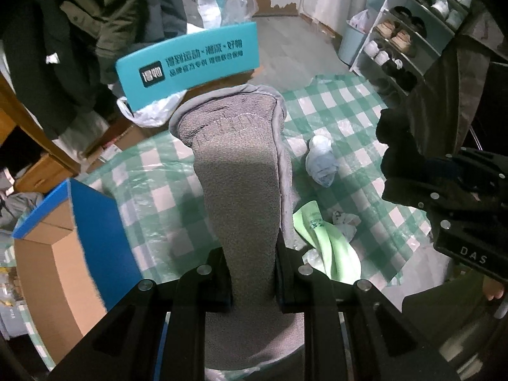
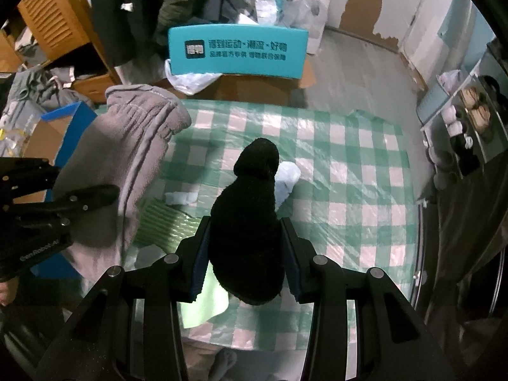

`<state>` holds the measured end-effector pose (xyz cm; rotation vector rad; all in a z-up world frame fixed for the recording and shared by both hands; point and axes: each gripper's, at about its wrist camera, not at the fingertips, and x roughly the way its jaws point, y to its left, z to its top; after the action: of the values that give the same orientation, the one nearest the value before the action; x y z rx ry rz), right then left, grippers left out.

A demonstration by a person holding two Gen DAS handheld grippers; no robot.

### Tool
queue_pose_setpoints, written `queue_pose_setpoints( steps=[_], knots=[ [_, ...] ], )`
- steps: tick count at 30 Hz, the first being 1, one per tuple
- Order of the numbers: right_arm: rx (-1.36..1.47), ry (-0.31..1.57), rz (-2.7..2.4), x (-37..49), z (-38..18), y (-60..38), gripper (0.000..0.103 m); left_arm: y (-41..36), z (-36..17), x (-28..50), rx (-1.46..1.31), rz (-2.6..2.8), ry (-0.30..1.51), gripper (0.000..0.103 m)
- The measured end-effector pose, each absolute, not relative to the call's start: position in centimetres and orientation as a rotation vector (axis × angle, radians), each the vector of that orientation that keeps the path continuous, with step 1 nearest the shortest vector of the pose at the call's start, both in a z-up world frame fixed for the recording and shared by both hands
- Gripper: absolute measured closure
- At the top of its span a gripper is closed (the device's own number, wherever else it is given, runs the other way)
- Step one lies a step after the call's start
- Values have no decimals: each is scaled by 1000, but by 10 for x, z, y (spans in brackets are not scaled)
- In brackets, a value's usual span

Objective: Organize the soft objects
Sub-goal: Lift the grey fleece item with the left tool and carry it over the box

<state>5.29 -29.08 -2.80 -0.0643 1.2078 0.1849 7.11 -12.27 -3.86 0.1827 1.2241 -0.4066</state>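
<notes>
A green-and-white checked tablecloth (image 2: 349, 158) under clear plastic carries a pale blue crumpled cloth (image 1: 320, 162), a light green cloth (image 1: 333, 244) and a blue-edged cardboard box (image 1: 63, 238).

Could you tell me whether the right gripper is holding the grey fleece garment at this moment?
No, the right gripper is shut on a black knitted sock, while the grey fleece garment sits in the left gripper.

The grey fleece garment (image 1: 241, 158) has pale stitching near its cuff; the sock (image 2: 250, 222) is plain black. Beneath lies a green-and-white checked cloth (image 2: 349, 174). At twelve o'clock stands a teal box (image 2: 238, 50) with dark lettering; at nine o'clock, a blue-edged brown carton (image 1: 63, 238). A light green cloth (image 1: 330, 241) and pale blue bundle (image 1: 320, 162) rest nearby.
</notes>
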Motion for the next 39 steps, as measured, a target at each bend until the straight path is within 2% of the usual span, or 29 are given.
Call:
queue_pose_setpoints(
  steps=[11,39],
  knots=[
    [-92,1171,228,46,-14,-271,62,-103,-16,54,249,-364,1148,84],
    [-171,1134,420,41,5,-172,62,-7,6,33,180,-240,1095,84]
  ],
)
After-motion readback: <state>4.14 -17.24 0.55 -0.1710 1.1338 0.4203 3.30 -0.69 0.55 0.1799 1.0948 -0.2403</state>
